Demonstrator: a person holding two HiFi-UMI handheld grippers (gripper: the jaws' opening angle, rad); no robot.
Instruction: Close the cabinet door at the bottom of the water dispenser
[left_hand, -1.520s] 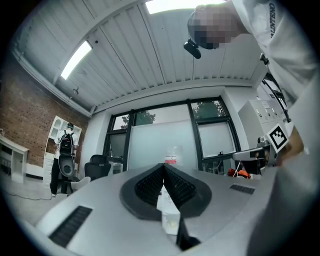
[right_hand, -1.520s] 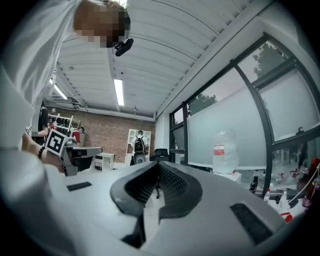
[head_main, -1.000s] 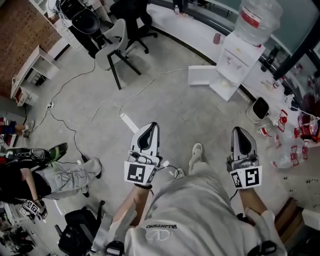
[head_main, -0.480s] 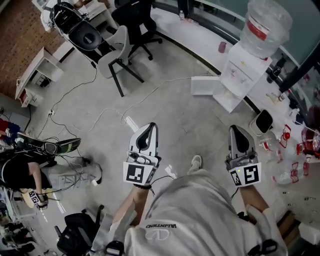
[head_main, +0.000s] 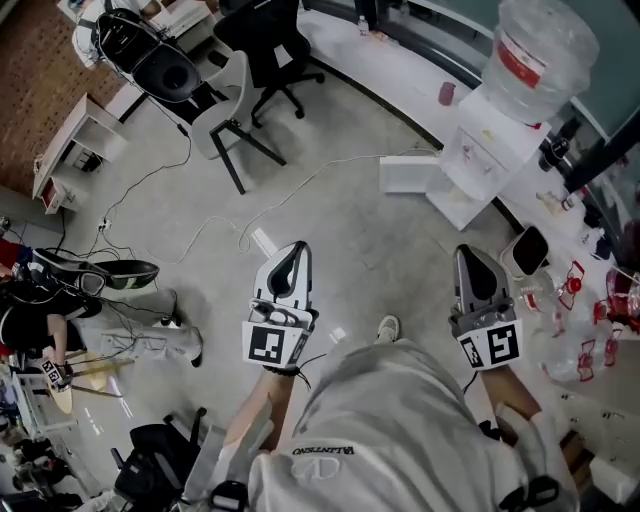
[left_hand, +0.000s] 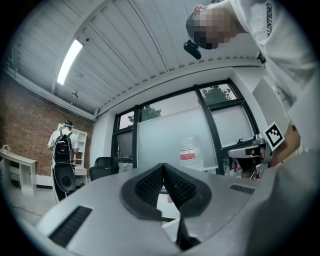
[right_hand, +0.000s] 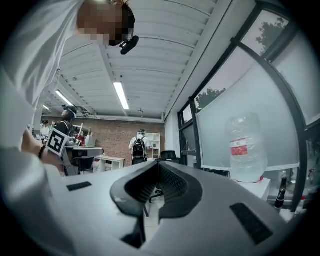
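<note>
The cabinet door (head_main: 405, 173) was seen standing open, well ahead of both tools, so nothing of the closing was judged to have been done. The left tool (head_main: 297, 255) was held with its jaws pressed together and nothing between them. The right tool (head_main: 466, 258) was likewise pinched tight and empty. Both were pointed forward over the floor (head_main: 330, 230), and a shoe (head_main: 388, 328) was seen between them.

Beyond the tools a white cable (head_main: 300, 180) was trailed across the floor. Farther ahead, nearer the right tool than the left, the water dispenser (head_main: 478, 150) was seen by the window wall, with a large bottle (head_main: 545, 45) set on top.

The door was shown as a flat white panel, swung out from the dispenser's base toward the left tool's side, roughly square to the cabinet front. What lay inside the lower compartment could not be made out.

The whole approach was judged still to be made. After that, the panel would have to be pushed round until it lay flush with the front. It was judged light and free on its hinge, so a push with closed jaws would probably be enough.
</note>
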